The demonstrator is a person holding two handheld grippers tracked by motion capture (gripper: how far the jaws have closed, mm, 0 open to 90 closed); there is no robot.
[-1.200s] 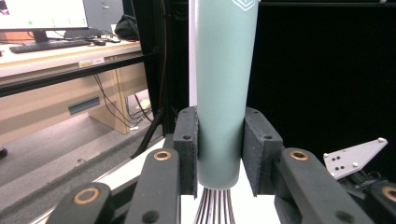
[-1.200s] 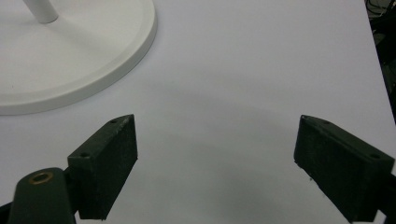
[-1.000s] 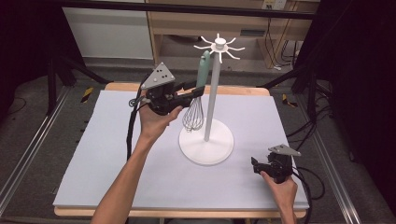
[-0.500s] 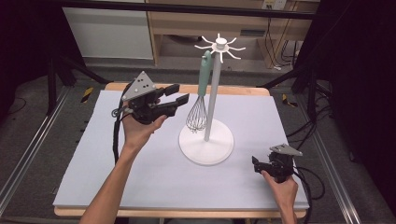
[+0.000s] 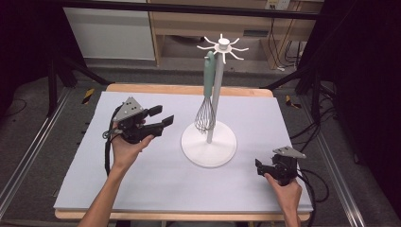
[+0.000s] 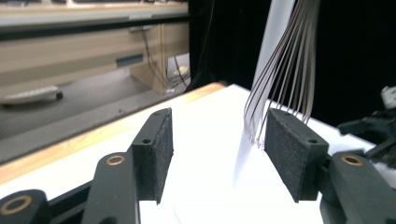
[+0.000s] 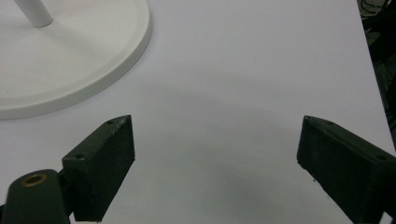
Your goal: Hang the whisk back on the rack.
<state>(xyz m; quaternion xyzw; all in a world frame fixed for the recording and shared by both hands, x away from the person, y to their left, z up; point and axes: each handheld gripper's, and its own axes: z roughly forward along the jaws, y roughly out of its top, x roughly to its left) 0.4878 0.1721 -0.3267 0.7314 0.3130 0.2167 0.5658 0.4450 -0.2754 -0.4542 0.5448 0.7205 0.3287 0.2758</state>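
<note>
Teal-handled whisk (image 5: pixel 206 101) hangs from the white stand (image 5: pixel 209 142) mid-surface (image 5: pixel 142 184), wire end just above the base. Left tool (image 5: pixel 163 118) sits just left of it, jaws opening, nothing between them. Right tool (image 5: pixel 259 165) rests released near the surface's right front edge, well apart.

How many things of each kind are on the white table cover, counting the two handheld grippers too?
Whisk: 1
Stand: 1
Grippers: 2, the left gripper and the right gripper
Total: 4
</note>
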